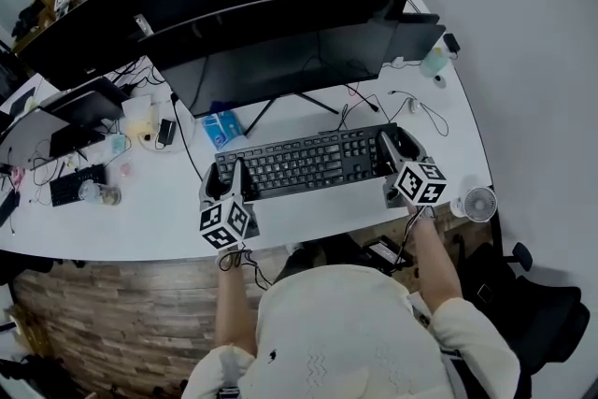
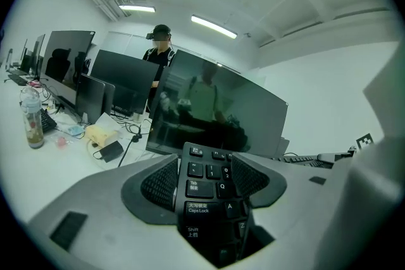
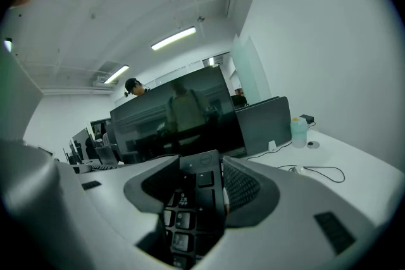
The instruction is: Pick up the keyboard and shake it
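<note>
The black keyboard (image 1: 304, 162) runs parallel to the counter's (image 1: 308, 215) front edge, just in front of the wide dark monitor (image 1: 290, 61). The left tongs (image 1: 229, 180) are clamped on its left end (Tab and Caps Lock show between the jaws). The right tongs (image 1: 397, 154) grip its number-pad end, toward the counter's right edge.

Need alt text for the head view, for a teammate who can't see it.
Two grippers clamp a black keyboard by its ends, left gripper on the left end, right gripper on the right, at a white desk. A wide dark monitor stands behind it.
</note>
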`<state>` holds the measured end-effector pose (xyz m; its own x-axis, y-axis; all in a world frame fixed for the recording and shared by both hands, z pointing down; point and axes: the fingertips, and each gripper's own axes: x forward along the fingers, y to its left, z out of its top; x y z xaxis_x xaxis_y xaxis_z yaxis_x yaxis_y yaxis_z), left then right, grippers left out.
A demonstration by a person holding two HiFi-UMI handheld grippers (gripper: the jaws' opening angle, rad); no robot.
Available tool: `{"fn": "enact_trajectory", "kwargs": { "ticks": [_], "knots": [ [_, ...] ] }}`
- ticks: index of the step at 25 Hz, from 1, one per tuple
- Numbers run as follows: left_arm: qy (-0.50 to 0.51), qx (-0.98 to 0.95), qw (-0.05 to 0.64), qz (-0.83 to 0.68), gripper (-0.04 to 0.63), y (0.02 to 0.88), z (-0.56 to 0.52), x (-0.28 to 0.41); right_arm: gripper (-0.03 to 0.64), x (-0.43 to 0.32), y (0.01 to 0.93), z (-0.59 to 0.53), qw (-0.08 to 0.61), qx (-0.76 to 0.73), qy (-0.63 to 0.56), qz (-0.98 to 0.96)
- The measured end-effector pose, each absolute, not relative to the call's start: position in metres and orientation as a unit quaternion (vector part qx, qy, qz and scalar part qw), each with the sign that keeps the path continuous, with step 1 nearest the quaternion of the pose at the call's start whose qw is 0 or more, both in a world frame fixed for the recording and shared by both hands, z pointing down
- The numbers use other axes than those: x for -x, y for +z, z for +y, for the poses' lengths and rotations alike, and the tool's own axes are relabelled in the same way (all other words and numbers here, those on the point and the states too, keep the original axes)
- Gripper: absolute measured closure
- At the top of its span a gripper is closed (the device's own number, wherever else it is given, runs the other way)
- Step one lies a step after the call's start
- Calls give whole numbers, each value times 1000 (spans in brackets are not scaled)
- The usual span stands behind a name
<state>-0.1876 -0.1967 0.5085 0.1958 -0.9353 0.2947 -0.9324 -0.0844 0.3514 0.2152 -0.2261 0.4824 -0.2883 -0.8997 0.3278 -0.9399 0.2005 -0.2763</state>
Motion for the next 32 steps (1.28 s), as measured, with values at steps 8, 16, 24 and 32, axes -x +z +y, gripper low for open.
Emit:
{"fn": "enact_trajectory", "kwargs": {
  "ticks": [8,16,24,32],
  "knots": [
    [17,-725,259,-637,343,535,-199,182,402,-221,511,-232,67,-591,240,-768],
    [34,-714,285,-638,342,565,-192,177,403,-225,538,-229,88,-587,259,-762],
    [53,-707,305,-636,342,592,-188,169,403,-232,566,-225,107,-587,278,-753],
    [73,-685,338,-641,342,630,-170,170,402,-230,604,-220,139,-574,301,-749]
  ]
}}
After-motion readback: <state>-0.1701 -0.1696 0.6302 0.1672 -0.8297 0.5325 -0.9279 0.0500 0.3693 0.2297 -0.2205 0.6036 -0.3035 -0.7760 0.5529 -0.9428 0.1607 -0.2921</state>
